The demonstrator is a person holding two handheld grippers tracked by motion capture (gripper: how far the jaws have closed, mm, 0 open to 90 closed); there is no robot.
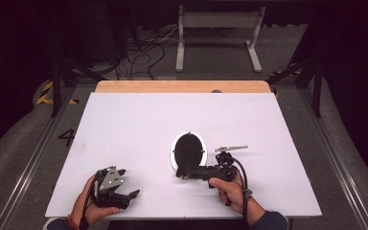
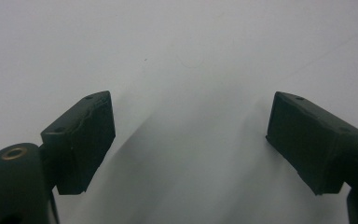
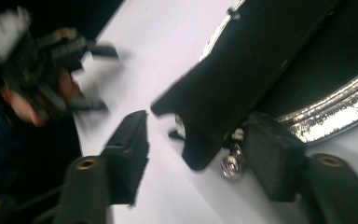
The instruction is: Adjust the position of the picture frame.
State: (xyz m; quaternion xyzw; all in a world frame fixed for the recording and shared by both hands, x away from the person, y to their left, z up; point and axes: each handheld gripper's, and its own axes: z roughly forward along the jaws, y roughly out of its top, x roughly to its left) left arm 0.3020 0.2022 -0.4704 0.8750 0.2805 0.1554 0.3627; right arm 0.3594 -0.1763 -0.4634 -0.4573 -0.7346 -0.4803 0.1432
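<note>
An oval mirror (image 1: 188,149) with a dark face and a shiny silver rim (image 3: 335,122) lies on the white table (image 1: 139,120), right of centre. My right gripper (image 1: 180,175) reaches from the right to its near end. In the right gripper view its jaws (image 3: 200,135) stand apart around a flat black tab (image 3: 233,79) with a small metal screw (image 3: 233,163). The right jaw is against the screw and white table shows between the left jaw and the tab. My left gripper (image 1: 130,182) rests open at the near left corner, with bare table between its jaws (image 2: 189,126).
A wooden strip (image 1: 182,86) runs along the table's far edge. Beyond it on the floor stand a white metal frame (image 1: 218,28) and loose cables (image 1: 143,52). Dark frame rails (image 1: 57,86) flank the table.
</note>
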